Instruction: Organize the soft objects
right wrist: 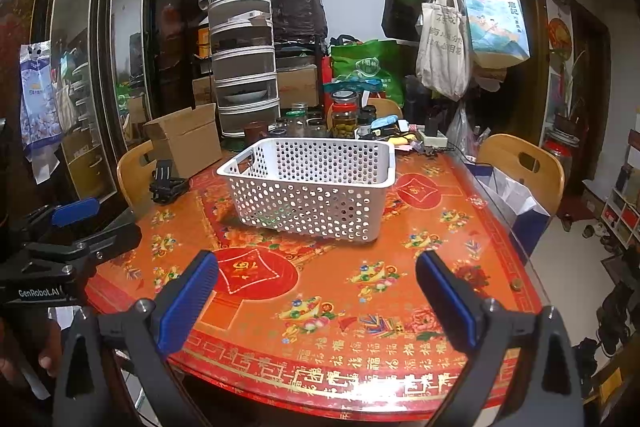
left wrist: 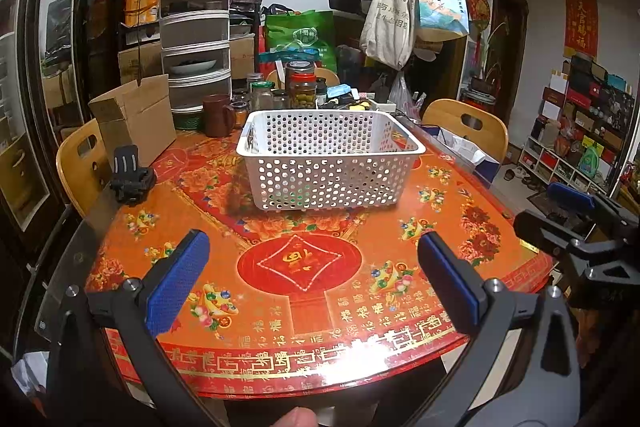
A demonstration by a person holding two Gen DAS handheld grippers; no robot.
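Surface (left wrist: 320, 307): round, red-orange print; near half bare, far edge crowded with jars and a cardboard box (left wrist: 136, 119), likely pushed back for working room.
Basket (left wrist: 328, 159): white, perforated, past the surface's centre toward the far edge; probably the bin for sorting. Faint green shows through its holes; contents unclear.
Soft objects: none plainly visible on the surface.
Left gripper (left wrist: 314, 255): spread, holding nothing, over near edge.
Right gripper (right wrist: 316, 275): spread, empty, over near edge; both face the basket, seemingly at the ready.

Bare desk (left wrist: 360, 227) is lying open before the basket (left wrist: 328, 163), while jars (left wrist: 302, 89) and a box (left wrist: 136, 119) are crowding behind.
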